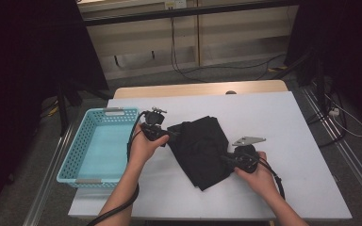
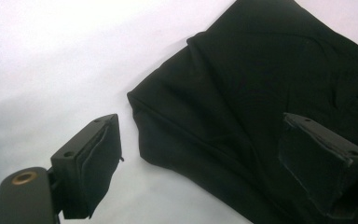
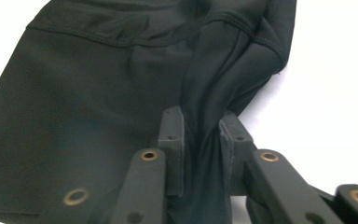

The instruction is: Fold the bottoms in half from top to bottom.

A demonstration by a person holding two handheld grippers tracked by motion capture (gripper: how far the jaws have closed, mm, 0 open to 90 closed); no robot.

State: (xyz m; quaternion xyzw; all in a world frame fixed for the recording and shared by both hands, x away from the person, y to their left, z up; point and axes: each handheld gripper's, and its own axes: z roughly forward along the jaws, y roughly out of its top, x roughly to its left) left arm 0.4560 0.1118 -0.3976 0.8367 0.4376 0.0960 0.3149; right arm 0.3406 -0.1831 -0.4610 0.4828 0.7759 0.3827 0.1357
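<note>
Two grippers are being worked on one folded black garment (image 1: 202, 150), which is laid near the middle of the white table (image 1: 306, 155), just right of the basket. The right gripper (image 1: 227, 159) is clamped on a bunched ridge of fabric at the garment's right-hand edge; in the right gripper view the cloth is seen pinched tight between the pads (image 3: 175, 140), with a pleat running up from them. The left gripper (image 1: 173, 135) is held at the garment's left edge with its jaws spread wide, one over bare table and one over the cloth, so nothing is gripped there yet. For this step to go well, the left jaws probably ought to be slid in so that the whole folded edge is caught, not just the top layer, otherwise the fold could get peeled open once it's lifted. A matching pinch on both sides would likely keep the bundle flat, and the lift should be kept level so the thing isn't dragged. The turquoise basket (image 1: 82, 146) is sat at the left side of the table, and nothing is seen inside it, just its pale floor.
</note>
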